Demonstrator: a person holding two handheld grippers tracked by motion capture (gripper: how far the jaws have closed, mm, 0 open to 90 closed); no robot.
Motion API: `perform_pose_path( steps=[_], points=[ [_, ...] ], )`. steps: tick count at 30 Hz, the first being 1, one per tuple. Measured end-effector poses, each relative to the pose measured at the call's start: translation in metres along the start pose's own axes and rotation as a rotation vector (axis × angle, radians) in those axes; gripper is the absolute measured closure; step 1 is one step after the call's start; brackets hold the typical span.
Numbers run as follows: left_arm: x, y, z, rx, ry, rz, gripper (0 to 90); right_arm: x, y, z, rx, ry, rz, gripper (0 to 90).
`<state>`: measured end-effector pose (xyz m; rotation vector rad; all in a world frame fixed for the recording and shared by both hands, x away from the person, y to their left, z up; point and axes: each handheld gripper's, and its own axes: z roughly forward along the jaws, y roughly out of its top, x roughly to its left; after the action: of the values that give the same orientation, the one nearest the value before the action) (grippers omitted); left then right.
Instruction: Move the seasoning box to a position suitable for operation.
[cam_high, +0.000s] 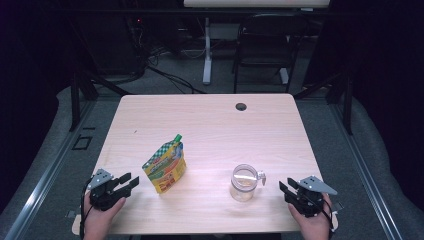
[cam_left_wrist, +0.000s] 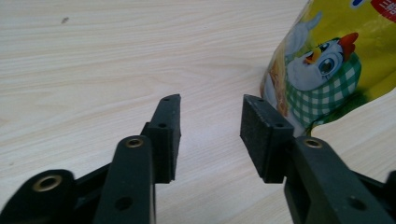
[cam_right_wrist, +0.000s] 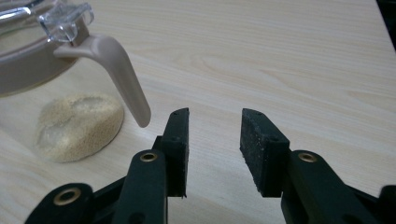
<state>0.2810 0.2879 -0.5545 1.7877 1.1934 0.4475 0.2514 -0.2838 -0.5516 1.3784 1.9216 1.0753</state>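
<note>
A yellow spout pouch (cam_high: 165, 168) with a green cap stands upright left of the table's middle; in the left gripper view its chicken print (cam_left_wrist: 327, 60) fills the upper right. A clear glass jar (cam_high: 243, 182) with a beige clip lid and some beige grains at its bottom stands right of it; its clip lever (cam_right_wrist: 119, 74) shows close in the right gripper view. My left gripper (cam_high: 126, 181) rests open near the front left edge, just left of the pouch. Near the front right edge my right gripper (cam_high: 287, 189) is open, right of the jar, holding nothing.
The pale wood table (cam_high: 210, 125) has a round cable hole (cam_high: 241, 106) near its far edge. Beyond the table stand a black chair (cam_high: 265, 40) and a white desk leg (cam_high: 207, 50). Dark curtains close off both sides.
</note>
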Motion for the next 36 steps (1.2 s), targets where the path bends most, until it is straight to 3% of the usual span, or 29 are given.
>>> perform_pose_path(
  steps=[9, 12, 16, 19, 22, 26, 33, 36],
  points=[
    [-0.003, 0.0, -0.007, -0.02, -0.006, 0.01, 61.9, 0.01, 0.005, 0.003, -0.008, 0.052, -0.005, 61.5],
    [-0.004, -0.001, -0.008, -0.011, -0.034, 0.016, 64.9, 0.018, 0.007, 0.006, -0.002, 0.07, -0.041, 60.9],
    [-0.005, -0.003, -0.01, 0.009, -0.025, 0.025, 69.0, 0.026, 0.009, 0.004, -0.01, 0.084, -0.064, 60.1],
    [-0.003, -0.004, -0.013, 0.006, -0.025, 0.011, 67.1, 0.029, 0.009, 0.004, -0.01, 0.102, -0.063, 60.1],
    [-0.001, -0.006, -0.015, -0.004, 0.002, -0.006, 67.2, 0.035, 0.009, 0.006, 0.005, 0.115, -0.092, 60.1],
    [0.001, -0.007, -0.017, -0.028, 0.005, -0.024, 68.6, 0.035, 0.01, 0.011, 0.012, 0.11, -0.095, 59.5],
    [0.0, -0.008, -0.016, -0.02, 0.004, -0.022, 68.5, 0.034, 0.012, 0.023, 0.016, 0.117, -0.086, 60.0],
    [-0.001, -0.009, -0.013, 0.014, 0.001, -0.002, 63.0, 0.037, 0.013, 0.028, 0.03, 0.119, -0.083, 67.2]
  ],
)
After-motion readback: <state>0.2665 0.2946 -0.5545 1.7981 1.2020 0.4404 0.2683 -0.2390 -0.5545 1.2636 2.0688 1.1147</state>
